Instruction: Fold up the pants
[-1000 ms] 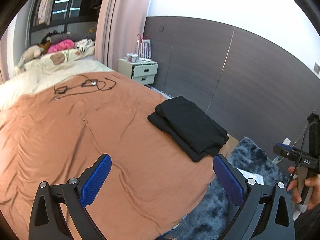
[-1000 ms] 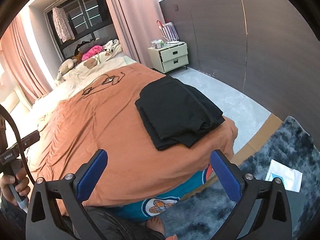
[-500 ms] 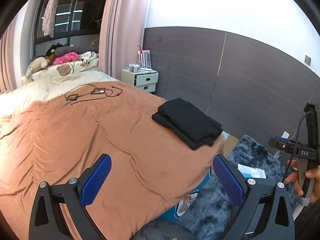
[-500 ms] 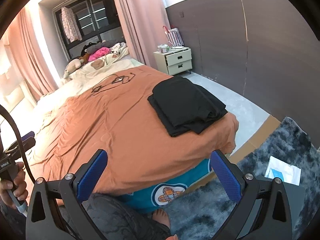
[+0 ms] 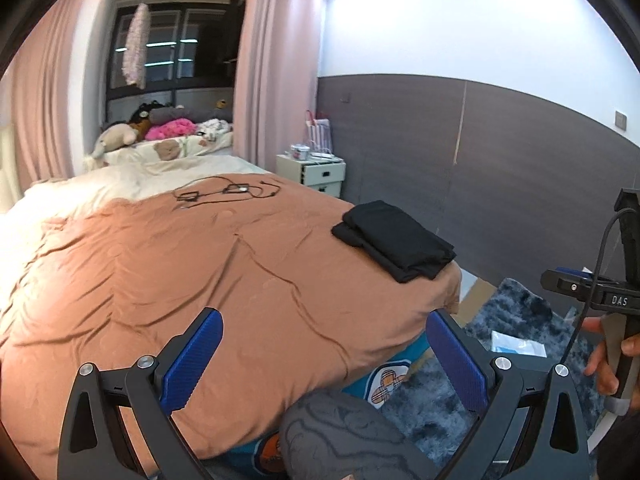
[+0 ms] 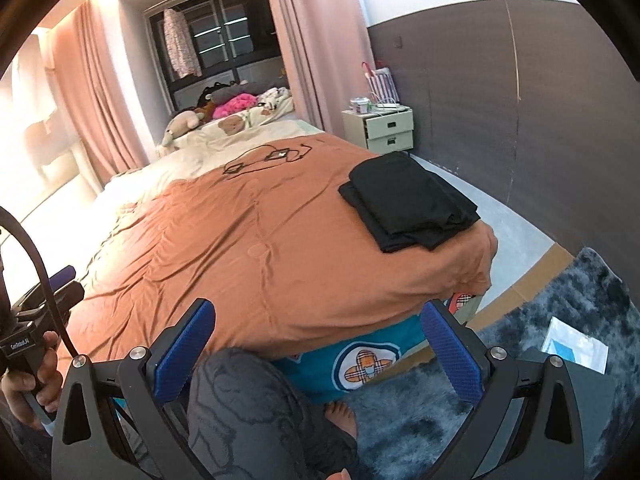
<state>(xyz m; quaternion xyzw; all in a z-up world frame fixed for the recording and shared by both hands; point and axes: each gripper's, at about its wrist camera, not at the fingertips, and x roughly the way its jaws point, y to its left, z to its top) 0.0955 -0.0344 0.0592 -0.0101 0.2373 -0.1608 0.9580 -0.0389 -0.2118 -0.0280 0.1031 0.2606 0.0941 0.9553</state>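
"DAS" on right claw (image 5: 618, 300) body

Bright room, blown-out glare at left edge, fisheye bending, slight blur

We lose the small items atop the cream two-drawer nightstand (image 5: 311, 171) to blur; the shaggy blue-grey rug (image 6: 568, 312) runs off-frame.

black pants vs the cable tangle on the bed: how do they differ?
The black pants are a folded, stacked slab of cloth at the near right corner of the bed; the cable tangle is thin, loose loops farther up, near the cream bedding. Both are dark, lie on the orange cover, and are untouched by either hand-held gripper.
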